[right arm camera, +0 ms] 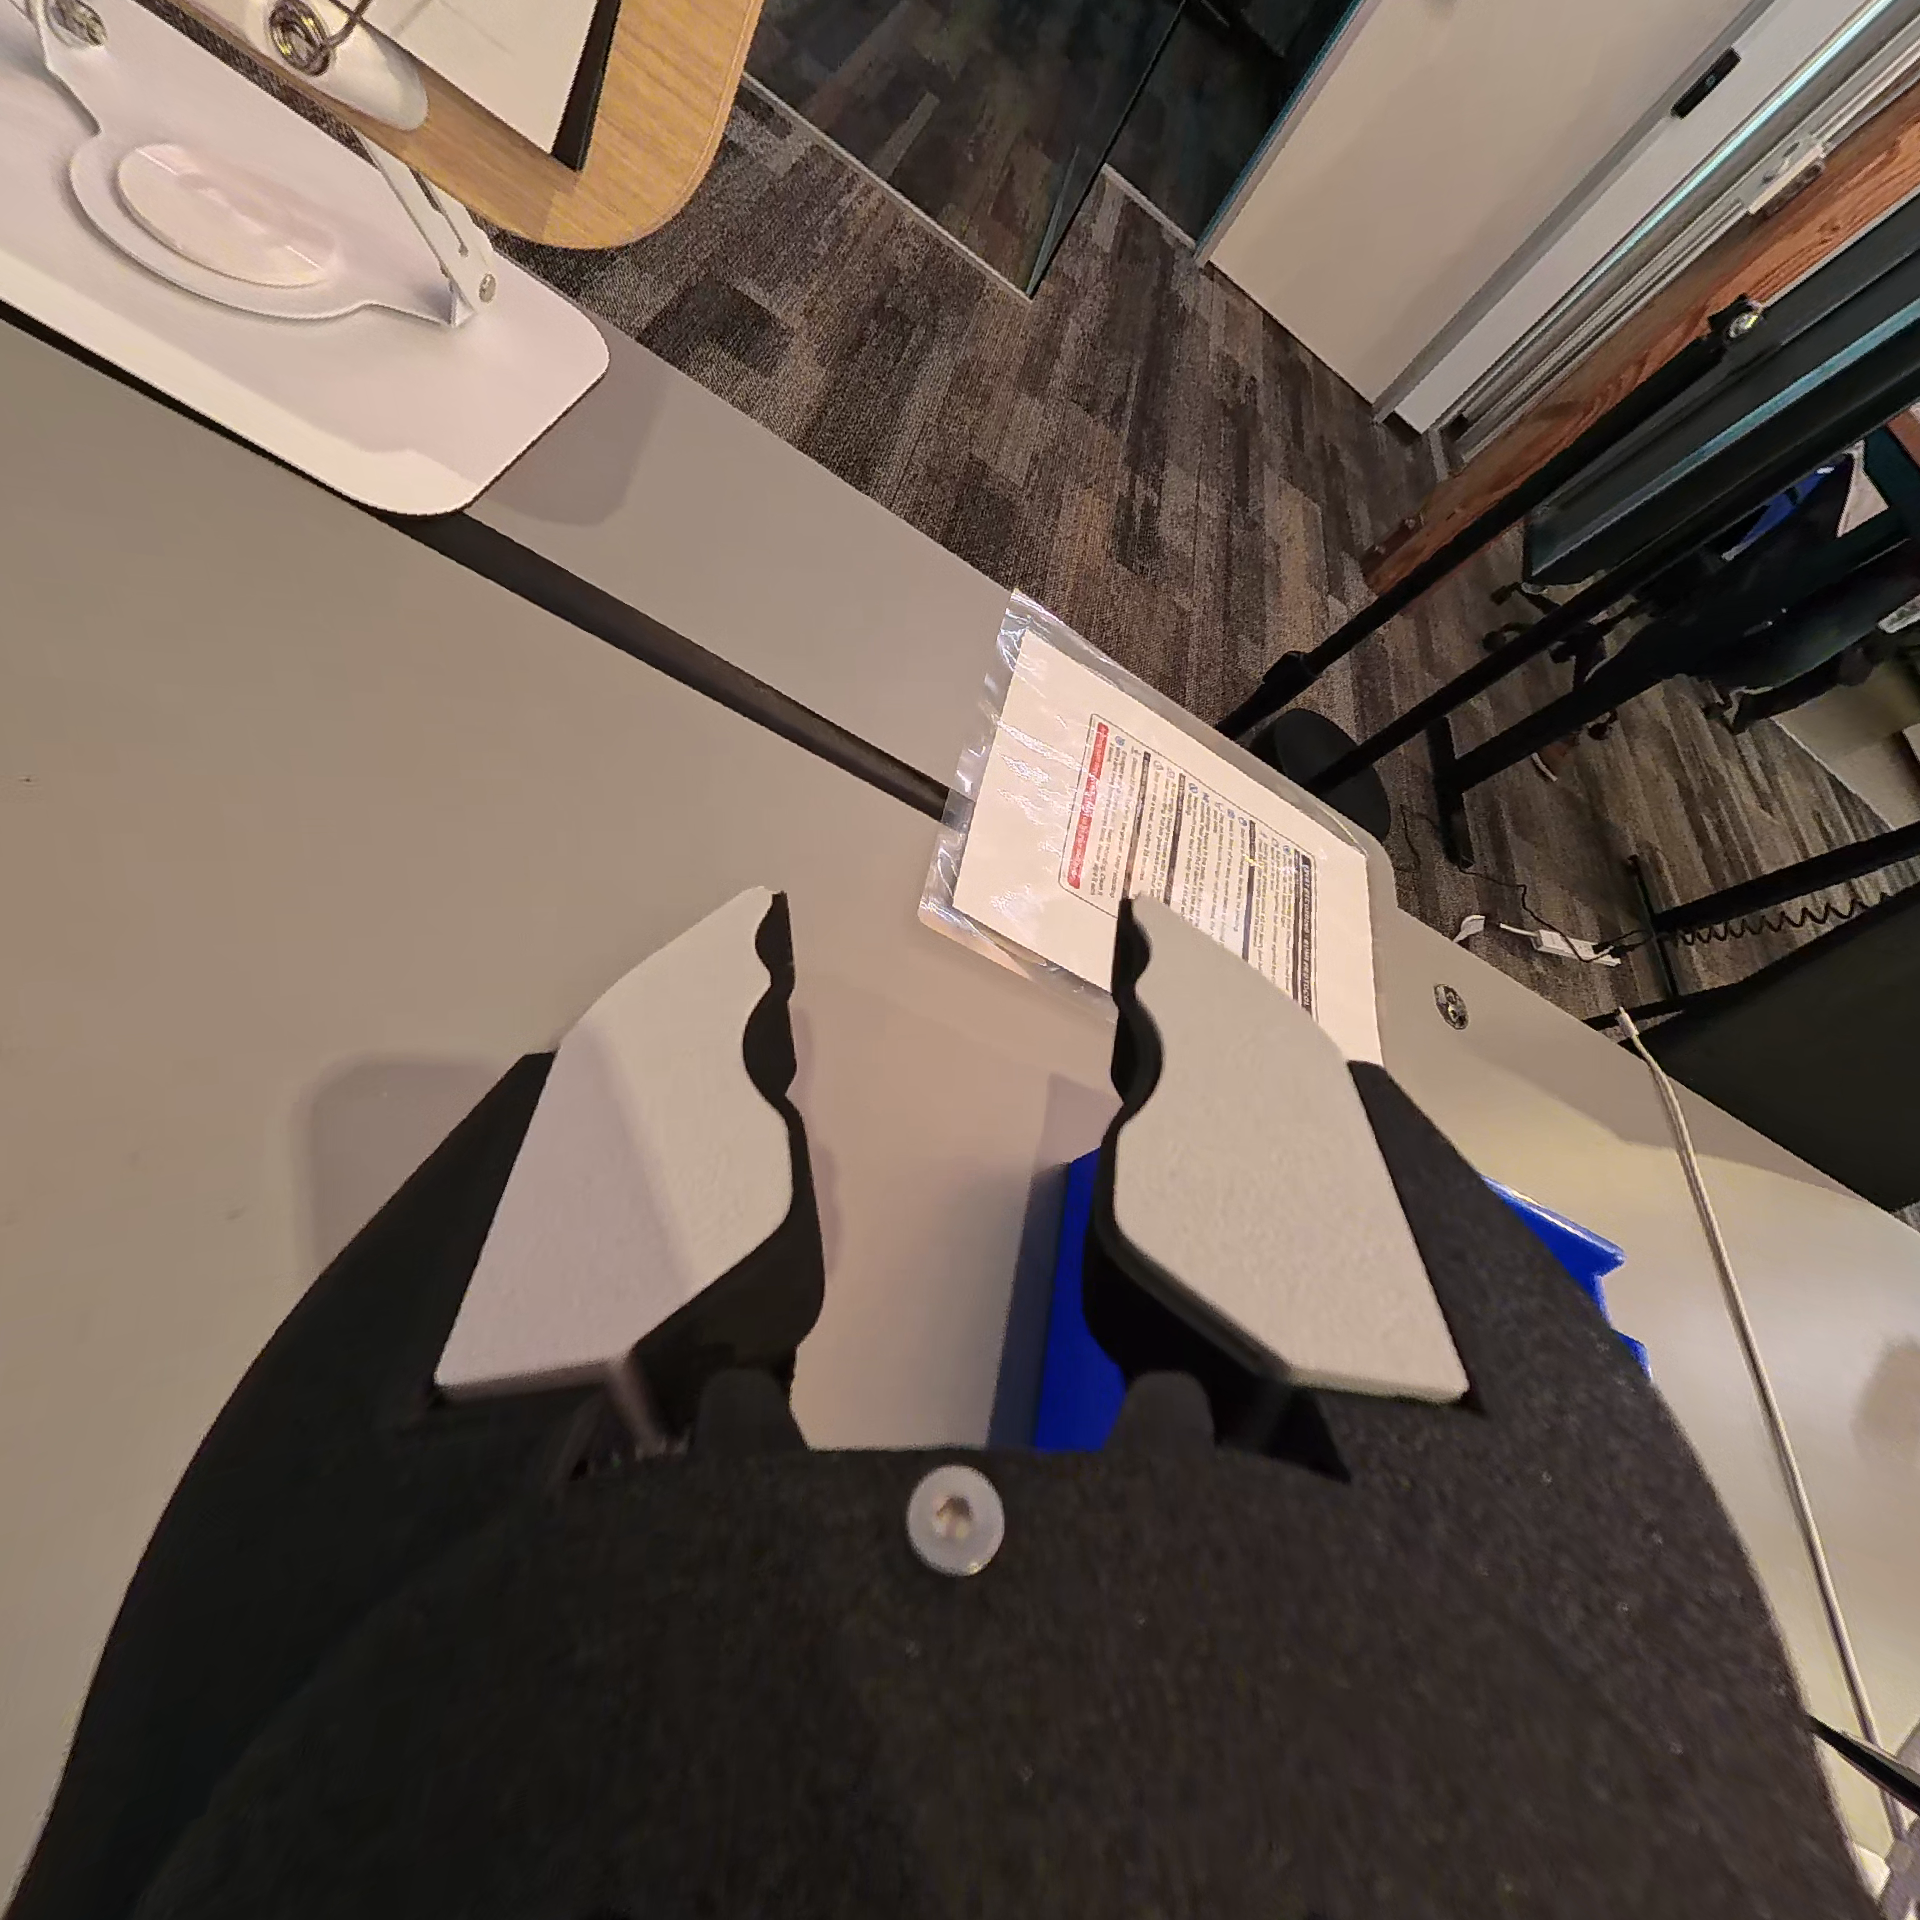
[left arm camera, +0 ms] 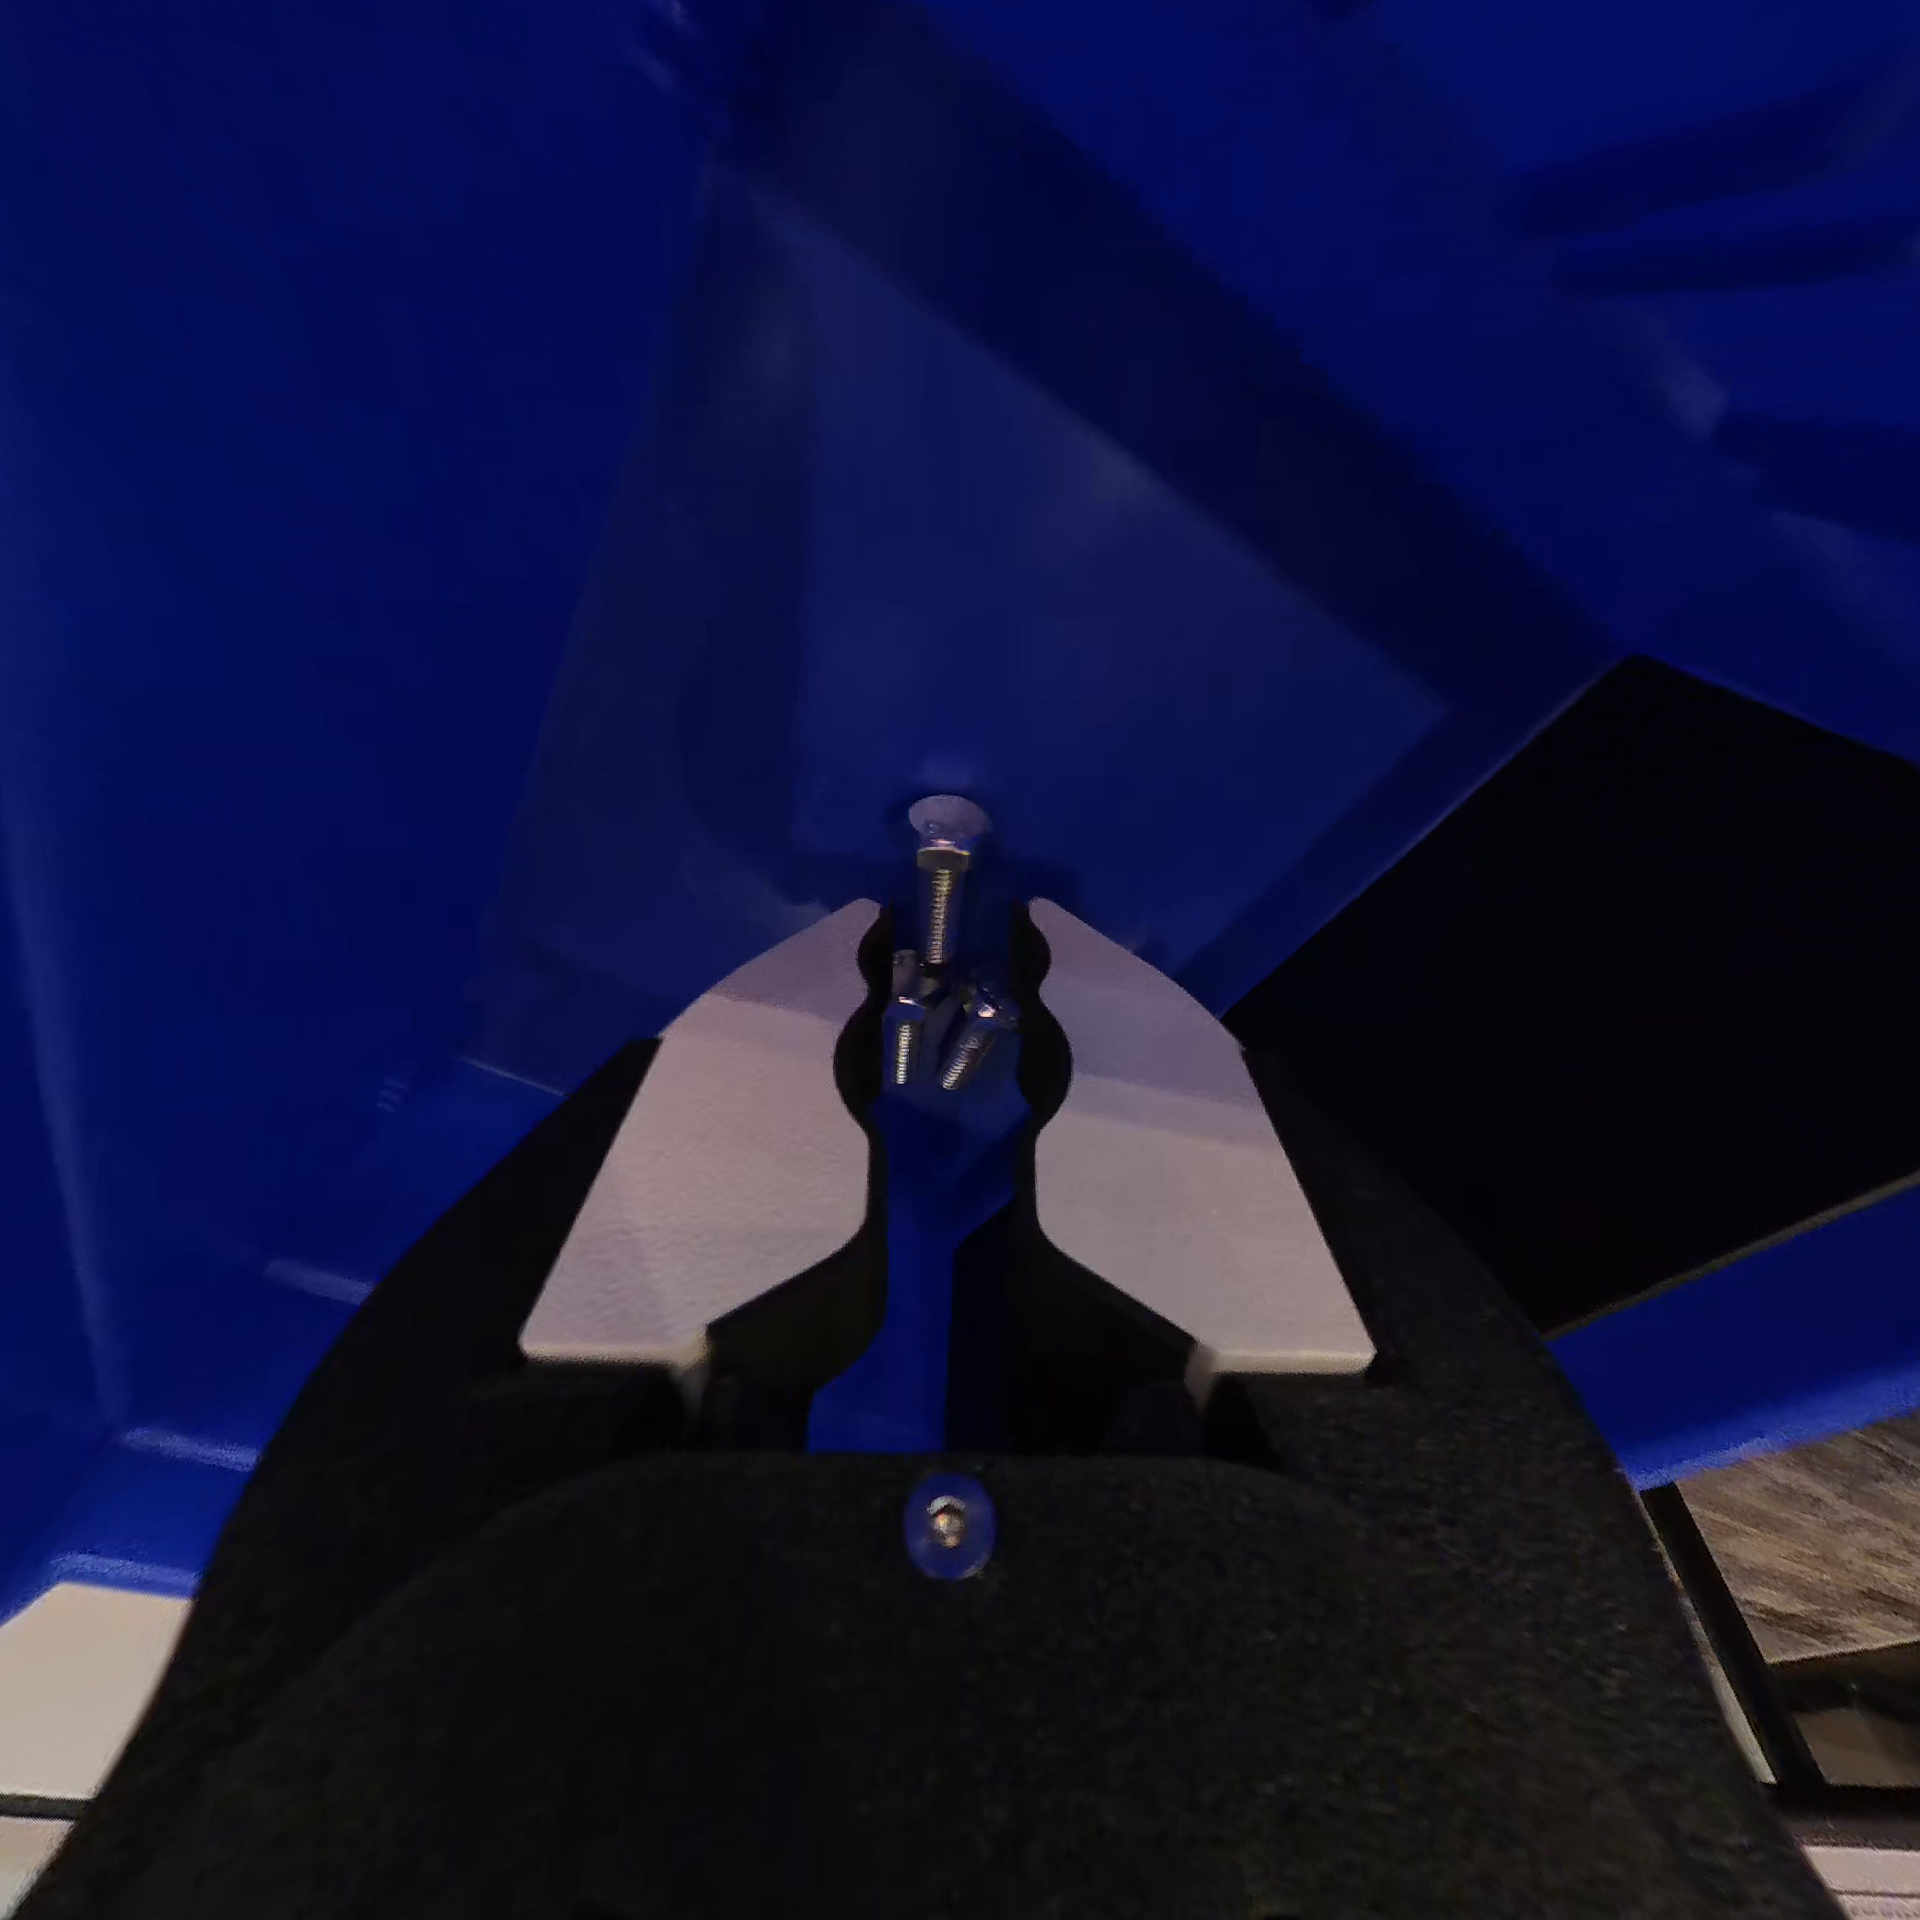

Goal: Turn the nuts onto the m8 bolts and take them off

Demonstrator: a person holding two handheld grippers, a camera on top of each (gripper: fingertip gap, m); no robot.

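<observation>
In the left wrist view my left gripper [left arm camera: 948, 925] is deep inside a blue bin [left arm camera: 416, 623]. Its jaws stand narrow around two silver bolts [left arm camera: 940, 1039] lying side by side between the pads. I cannot tell whether the pads press on them. A third bolt [left arm camera: 940, 899] lies just past the fingertips on the bin floor. No nut shows. In the right wrist view my right gripper [right arm camera: 951, 909] is wide open and empty above the grey table [right arm camera: 312, 831]. A corner of the blue bin [right arm camera: 1049, 1340] shows under its right finger.
A printed sheet in a clear sleeve [right arm camera: 1132, 831] lies at the table's far edge. A white stand base [right arm camera: 312, 343] sits at the far left. A white cable [right arm camera: 1745, 1299] runs along the right. Past the edge are carpet and black stand legs [right arm camera: 1455, 675]. The grippers' ends are close to 70 centimeters from one another.
</observation>
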